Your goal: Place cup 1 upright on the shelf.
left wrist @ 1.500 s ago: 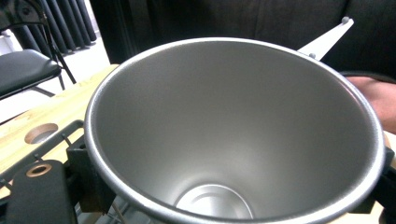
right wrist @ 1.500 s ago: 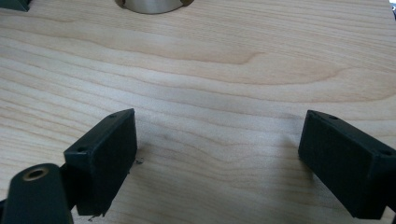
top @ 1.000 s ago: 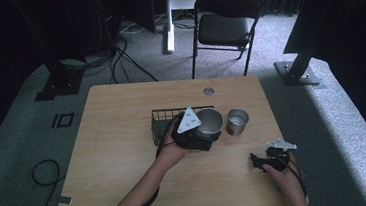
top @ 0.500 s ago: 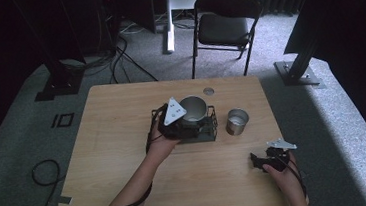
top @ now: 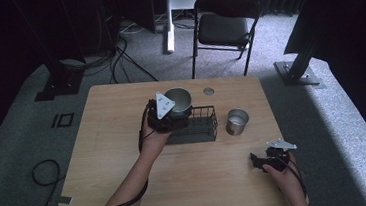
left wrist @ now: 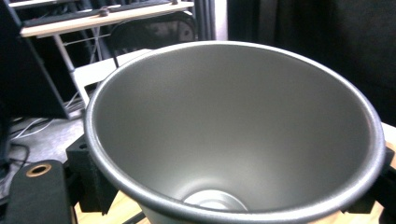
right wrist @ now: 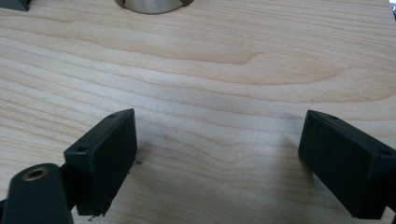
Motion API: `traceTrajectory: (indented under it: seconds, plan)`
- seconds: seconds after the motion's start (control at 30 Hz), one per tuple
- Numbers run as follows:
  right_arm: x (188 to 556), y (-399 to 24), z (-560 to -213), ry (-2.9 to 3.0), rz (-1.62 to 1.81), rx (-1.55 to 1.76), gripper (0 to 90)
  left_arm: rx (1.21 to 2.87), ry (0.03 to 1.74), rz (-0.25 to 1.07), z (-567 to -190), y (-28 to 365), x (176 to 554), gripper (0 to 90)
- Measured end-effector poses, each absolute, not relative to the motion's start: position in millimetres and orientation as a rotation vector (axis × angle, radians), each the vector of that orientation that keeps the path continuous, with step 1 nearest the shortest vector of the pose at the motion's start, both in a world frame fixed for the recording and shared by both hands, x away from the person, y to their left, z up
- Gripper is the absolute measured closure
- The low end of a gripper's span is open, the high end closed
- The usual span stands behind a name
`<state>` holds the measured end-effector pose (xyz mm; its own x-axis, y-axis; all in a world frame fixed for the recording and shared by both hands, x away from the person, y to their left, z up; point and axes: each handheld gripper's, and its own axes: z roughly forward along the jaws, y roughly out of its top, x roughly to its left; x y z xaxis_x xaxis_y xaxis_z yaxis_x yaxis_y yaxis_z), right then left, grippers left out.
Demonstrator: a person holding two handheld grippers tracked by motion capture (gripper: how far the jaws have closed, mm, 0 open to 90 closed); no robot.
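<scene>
A person seated at a pale wooden table [top: 125, 153] works with a hand-held tool in each hand, in a dim room with grey carpet. Behind the table stand a black folding chair [top: 224, 29], a white stand leg and dark metal posts, with cables trailing across the floor; a loose cable loops on the carpet at the table's left. A small round fitting [top: 208, 90] is set into the tabletop near its far edge.

Seen from above, the left tool [top: 169, 115] is clamped on a metal cup [top: 178, 100], holding it at the far left corner of a black wire basket [top: 200, 126] that sits mid-table. Whether the cup is above the basket or just beside it cannot be told from this angle. A second metal cup [top: 236, 121] stands upright on the table just right of the basket, apart from it. The right tool [top: 264, 160] rests low near the table's front right corner, well apart from both cups.

The left gripper view looks straight down into the held cup [left wrist: 233, 135], showing its plain grey inside, its rolled rim and its flat bottom, with the black jaws pressed against its wall on either side; the chair and a shelf show behind it. The right gripper view shows the right tool [right wrist: 217, 149] with its jaws spread wide and nothing between them, bare wood grain beneath, and the base of the standing cup [right wrist: 152, 5] at the top edge.
</scene>
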<state>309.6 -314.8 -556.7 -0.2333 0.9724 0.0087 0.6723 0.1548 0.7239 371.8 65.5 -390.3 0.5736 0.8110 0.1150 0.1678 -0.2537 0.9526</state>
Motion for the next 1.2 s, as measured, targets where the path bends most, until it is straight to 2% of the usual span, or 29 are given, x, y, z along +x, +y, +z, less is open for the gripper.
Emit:
traceTrajectory:
  seconds: [0.53, 1.2]
  plan:
    - [310, -315, -557, 1.973, 0.852, 1.561, 11.2, 1.662, 1.001, 0.873, -413, 77, 389, 14.8]
    - [310, -315, -557, 1.973, 0.852, 1.561, 11.2, 1.67, 1.067, 0.828, -457, 70, 403, 14.7]
